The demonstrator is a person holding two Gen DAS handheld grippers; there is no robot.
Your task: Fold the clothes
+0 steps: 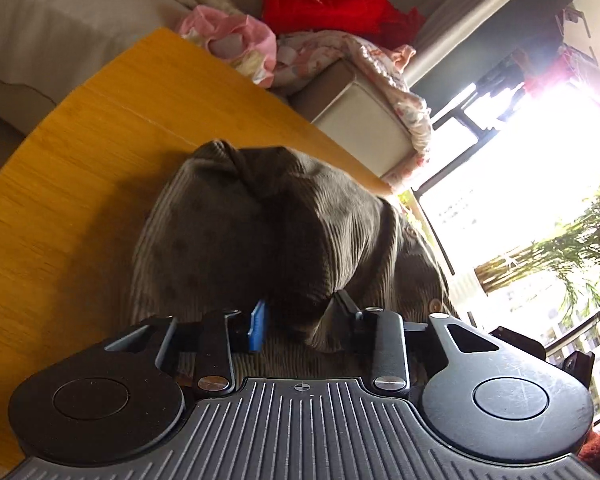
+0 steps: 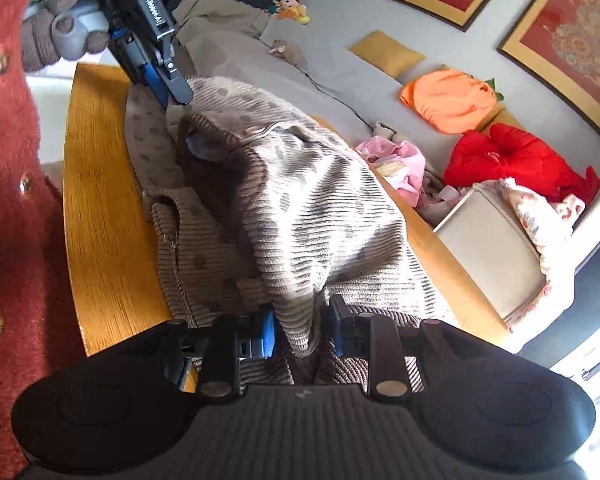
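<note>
A brown ribbed garment with darker dots (image 2: 300, 200) lies bunched on the wooden table (image 2: 100, 220). My right gripper (image 2: 302, 328) is shut on a fold of it at the near end, and the cloth rises in a ridge from the jaws. At the far end my left gripper (image 2: 176, 94) pinches another edge of the same garment, held by a gloved hand (image 2: 56, 36). In the left wrist view the garment (image 1: 260, 232) bulges up in shadow right in front of the left gripper (image 1: 300, 316), which is shut on it.
A grey sofa (image 2: 320, 64) behind the table holds orange (image 2: 448, 100), red (image 2: 516, 164) and pink (image 2: 396, 160) clothes. A white box (image 2: 492, 248) draped with floral cloth stands beside the table's far edge. A red sleeve (image 2: 8, 200) fills the left. A bright window (image 1: 520, 184) is at the right.
</note>
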